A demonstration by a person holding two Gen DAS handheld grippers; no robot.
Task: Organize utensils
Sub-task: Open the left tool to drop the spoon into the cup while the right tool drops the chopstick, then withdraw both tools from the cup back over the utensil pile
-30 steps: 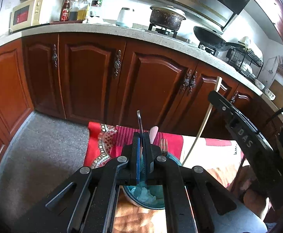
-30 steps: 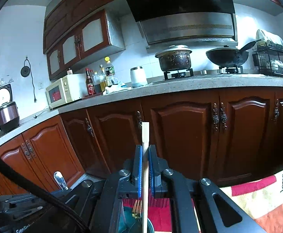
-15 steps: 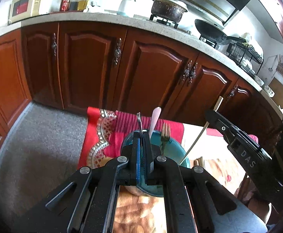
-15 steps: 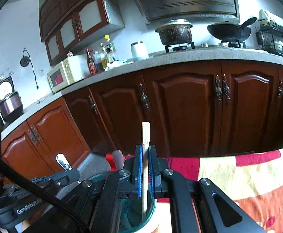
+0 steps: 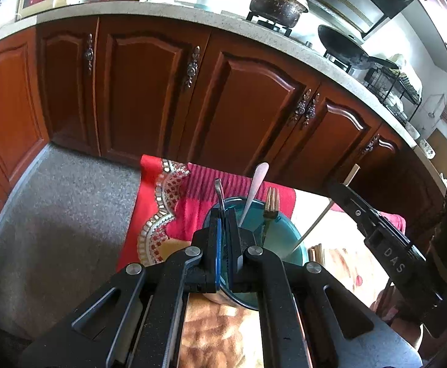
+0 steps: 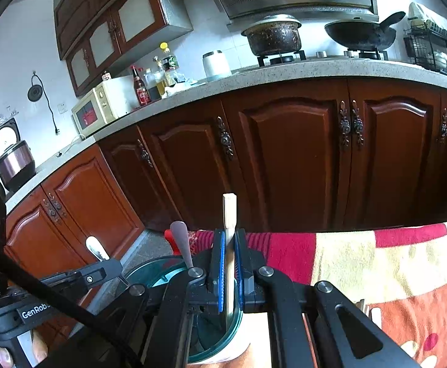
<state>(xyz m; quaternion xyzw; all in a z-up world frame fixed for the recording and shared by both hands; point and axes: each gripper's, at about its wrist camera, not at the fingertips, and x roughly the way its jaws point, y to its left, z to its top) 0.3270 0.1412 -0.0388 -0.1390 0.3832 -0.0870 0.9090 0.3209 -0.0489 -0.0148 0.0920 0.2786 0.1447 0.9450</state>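
Lowered since earlier, right tongs clamp a pale wooden chopstick over the teal glass bowl; left tongs grip a thin metal handle; inside the bowl stand a silver spoon and brass fork.

Both grippers same build: matte black plastic linkage arms with slot cutouts, silver round-head pivot screws, blue pads lining the inner finger faces. Left gripper fills the lower centre of its own view; right gripper likewise in its view. White "DAS" lettering on the right unit's side, at right of the left view. "GenRob" in white on the left unit's body, lower left of the right view, black cable arcing across it.
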